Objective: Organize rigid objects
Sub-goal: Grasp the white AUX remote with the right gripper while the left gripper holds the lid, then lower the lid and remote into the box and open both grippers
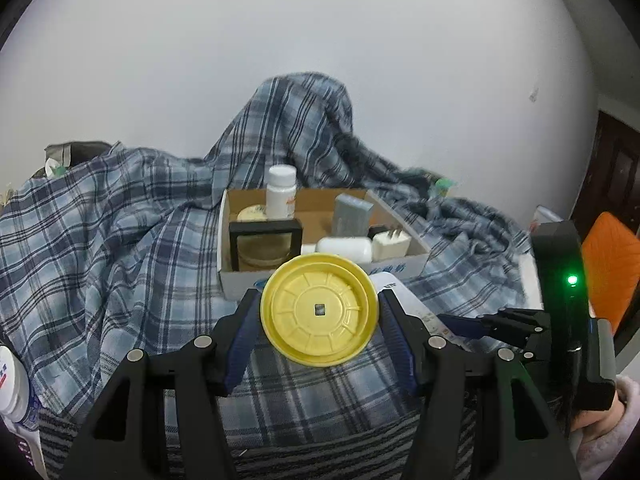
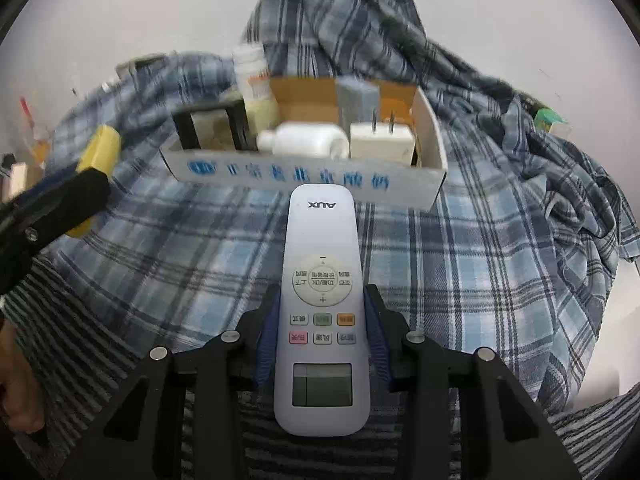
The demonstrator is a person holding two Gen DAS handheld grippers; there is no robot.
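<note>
My left gripper (image 1: pixel 319 312) is shut on a round yellow lid (image 1: pixel 319 309), held just in front of the cardboard box (image 1: pixel 240 286). In the right wrist view that lid (image 2: pixel 100 152) shows edge-on at the left. My right gripper (image 2: pixel 322 320) is shut on a white AUX remote control (image 2: pixel 322 308) that lies lengthwise on the plaid cloth, its far end near the box's front wall (image 2: pixel 304 178). The box holds a white bottle (image 1: pixel 281 192) standing, a second white bottle (image 2: pixel 300 142) lying down, a plug adapter (image 2: pixel 382 140), a grey block (image 2: pixel 356 98) and a black frame (image 1: pixel 264 240).
A blue plaid cloth (image 1: pixel 120 232) covers the surface and heaps up behind the box against a white wall. A white jar (image 1: pixel 12 384) stands at the left edge. The right gripper's body (image 1: pixel 564 300) and a person's hand (image 1: pixel 600 420) show on the right. A striped mat (image 2: pixel 80 320) lies nearest.
</note>
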